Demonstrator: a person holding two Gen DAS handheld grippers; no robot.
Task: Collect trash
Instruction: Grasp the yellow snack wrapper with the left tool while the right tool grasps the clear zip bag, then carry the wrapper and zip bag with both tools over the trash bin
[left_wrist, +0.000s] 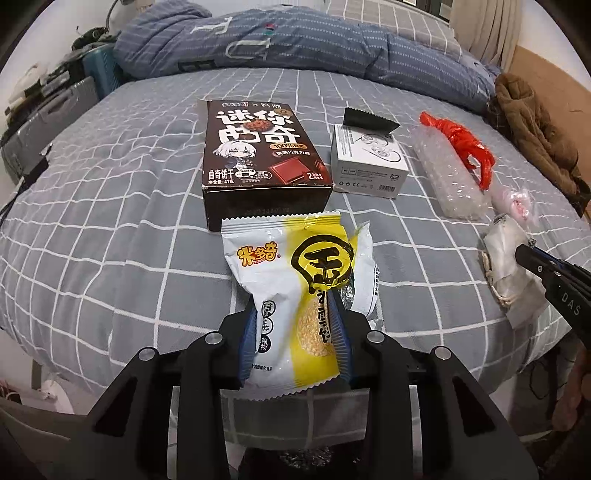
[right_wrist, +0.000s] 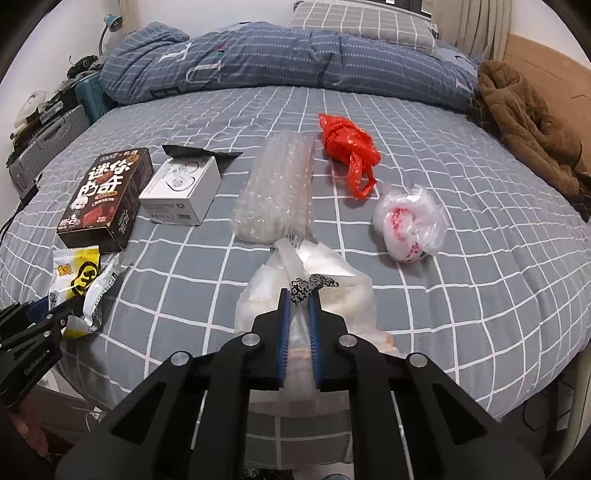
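The bed (right_wrist: 424, 258) with its grey checked sheet holds all the trash, and the dark cookie box (left_wrist: 264, 162) is the handy landmark (biggest piece there): a small white box (left_wrist: 369, 166) sits just right of it, then a bubble-wrap roll (right_wrist: 275, 192) and a red plastic bag (right_wrist: 349, 147) further right. Just in front of the cookie box, the left gripper (left_wrist: 295, 314) is clamped on a yellow-and-white snack wrapper (left_wrist: 291, 266). Well off to the box's right, the right gripper (right_wrist: 299, 302) is pinched tight on a crumpled whitish bag (right_wrist: 321, 269).

The right gripper (right_wrist: 299, 295) is clamped on a white plastic bag (right_wrist: 343, 295) lying on the grey checked bed (right_wrist: 461, 288); beyond it lie bubble wrap (right_wrist: 277, 192), a knotted red bag (right_wrist: 347, 146) and a crumpled clear bag (right_wrist: 410, 225), apart from one another
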